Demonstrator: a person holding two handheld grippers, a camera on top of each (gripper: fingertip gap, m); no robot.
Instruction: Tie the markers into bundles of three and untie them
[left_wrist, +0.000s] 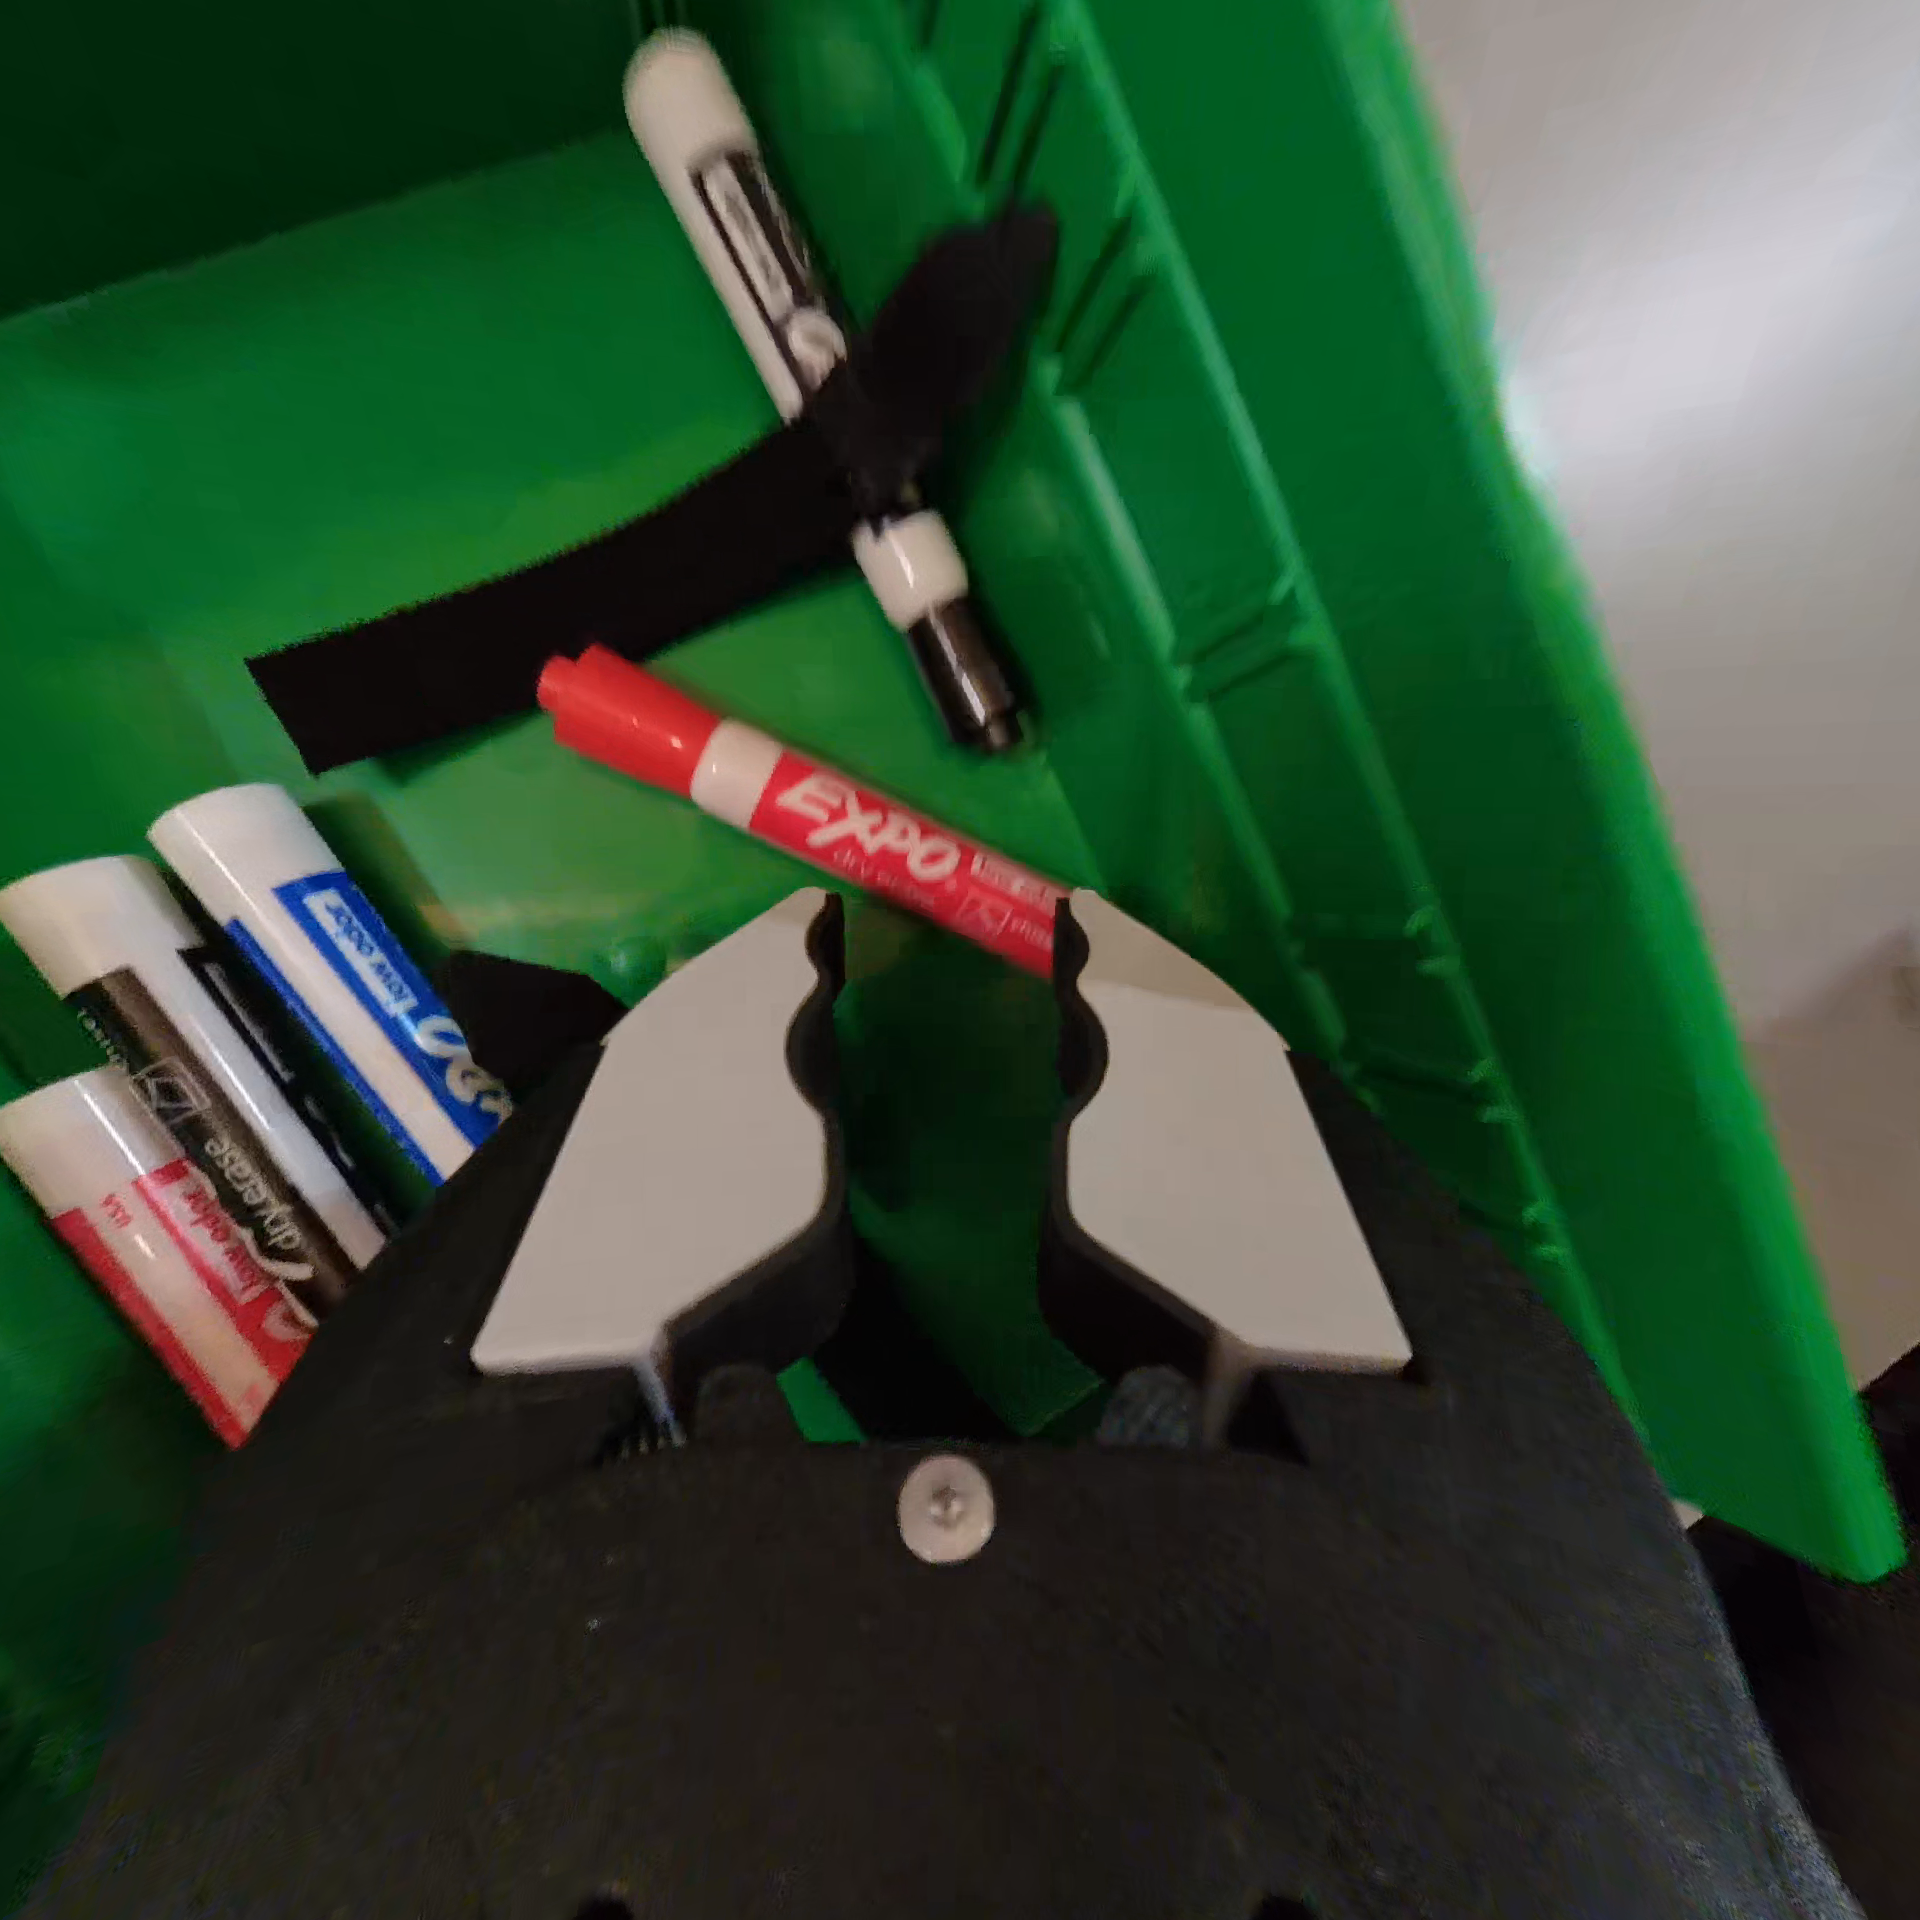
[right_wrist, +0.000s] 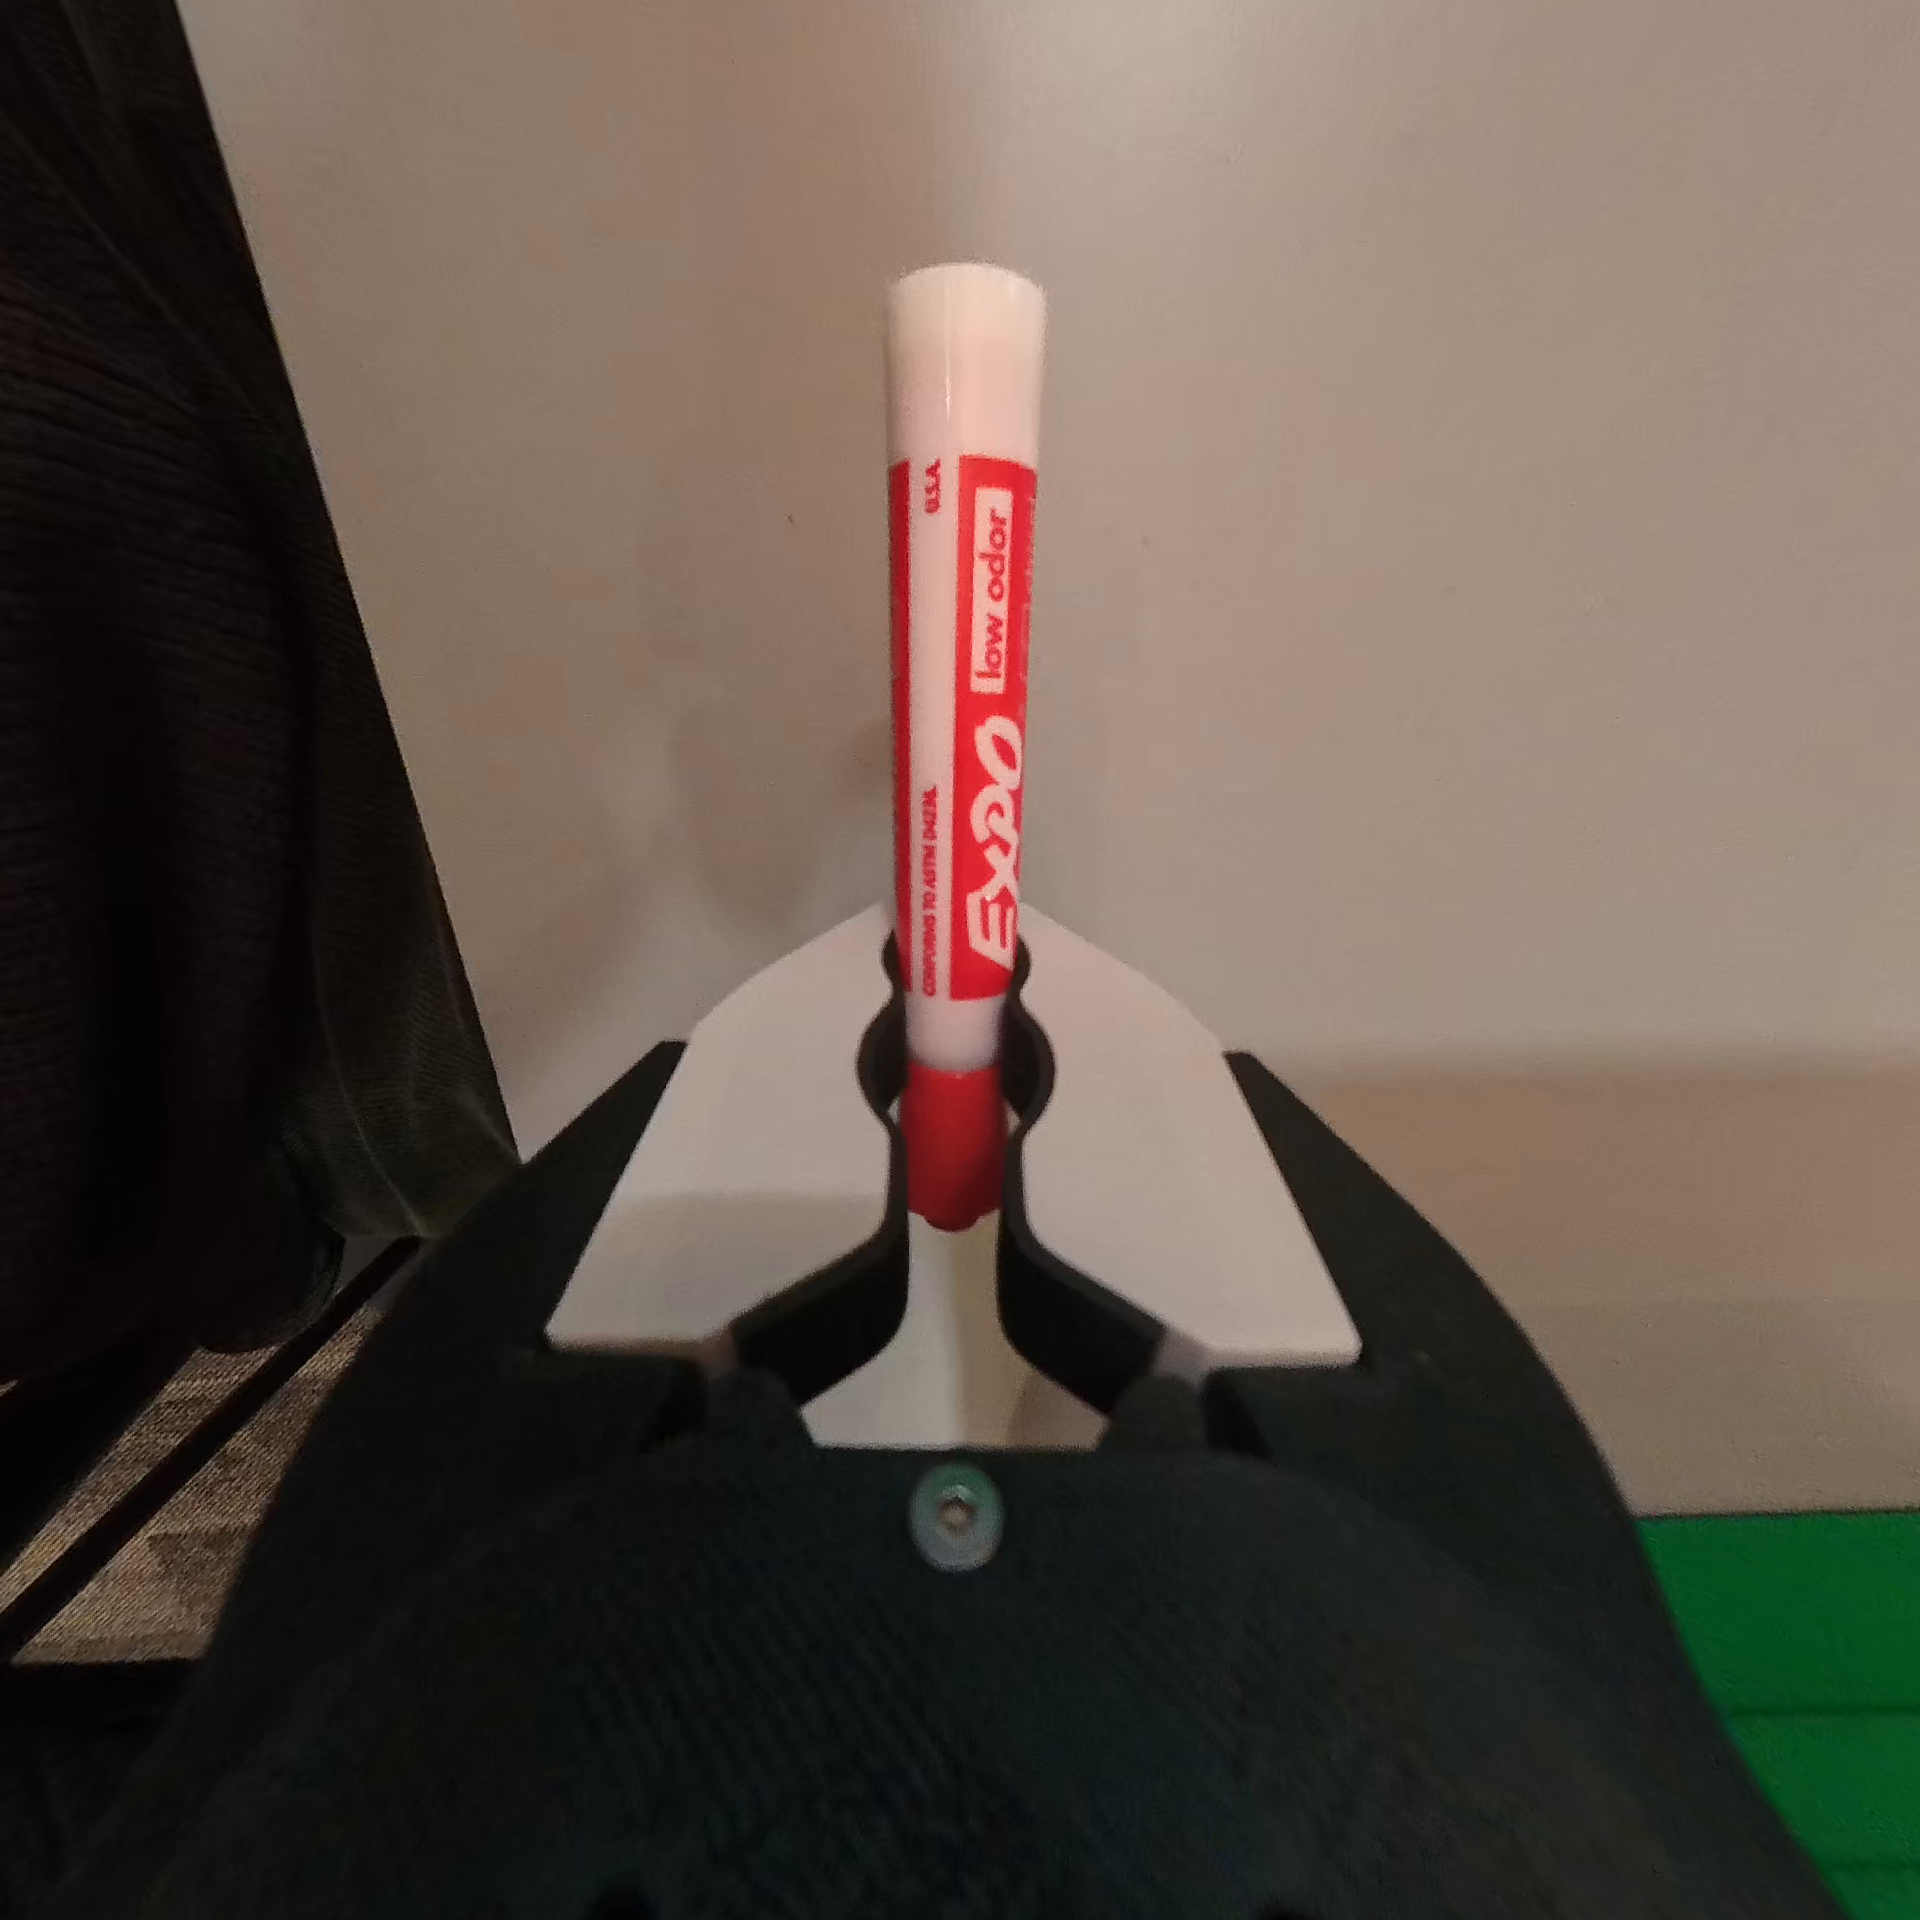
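Note:
My left gripper (left_wrist: 945, 914) is open above the inside of a green bin (left_wrist: 1299, 520). A capped red marker (left_wrist: 790, 800) lies slanted in the bin just past the fingertips, and its tail end runs behind the right fingertip. An uncapped black marker (left_wrist: 727, 197) with a white body lies farther in, wrapped in a black hook-and-loop strap (left_wrist: 540, 644). My right gripper (right_wrist: 956, 940) is shut on another red marker (right_wrist: 966, 520). The jaws hold it by its red cap end (right_wrist: 951, 1143), and its white end points straight away from me.
A blue marker (left_wrist: 332, 966), a black marker (left_wrist: 208, 1081) and a red marker (left_wrist: 135, 1226) lie side by side at the bin's left. The right wrist view shows a plain wall (right_wrist: 1455, 520), dark fabric (right_wrist: 156, 727) at the left and a corner of the green bin (right_wrist: 1766, 1714) at the lower right. About 30 cm separates my left fingertips from my right.

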